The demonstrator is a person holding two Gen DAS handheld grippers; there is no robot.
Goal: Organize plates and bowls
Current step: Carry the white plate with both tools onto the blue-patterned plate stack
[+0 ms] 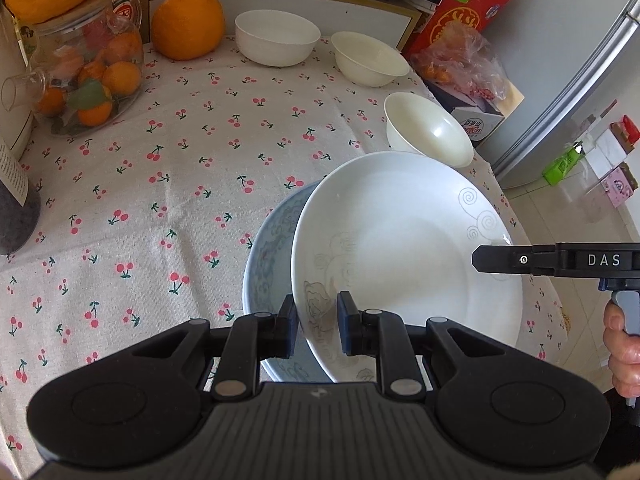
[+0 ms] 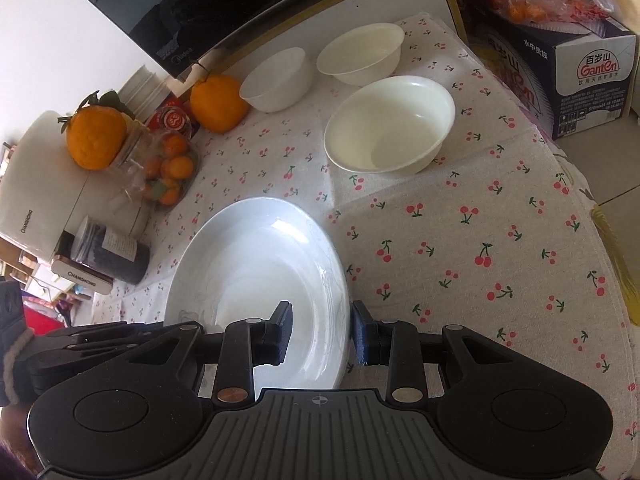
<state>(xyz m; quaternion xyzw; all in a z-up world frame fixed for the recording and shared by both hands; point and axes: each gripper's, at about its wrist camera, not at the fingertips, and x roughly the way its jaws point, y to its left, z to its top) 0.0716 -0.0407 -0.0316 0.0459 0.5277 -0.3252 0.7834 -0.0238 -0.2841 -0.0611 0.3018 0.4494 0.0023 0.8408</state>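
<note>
left gripper (image 1: 316,328) clamped near rim of white plate (image 1: 400,248), plate tilted over blue-patterned plate (image 1: 268,256) just beneath. right gripper (image 2: 320,334) pads straddled plate's opposite rim; contact unclear. three white bowls (image 2: 388,124) farther ahead on cherry tablecloth (image 1: 160,184).

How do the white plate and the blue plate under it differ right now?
The white plate is plain white with faint grey swirls; the blue plate has a blue pattern. The white plate sits tilted between both grippers' fingers, left gripper and right gripper on opposite rims; the blue plate lies on the tablecloth, not gripped. The white plate shows fully; the blue plate is mostly hidden. Both are round and shallow.
</note>
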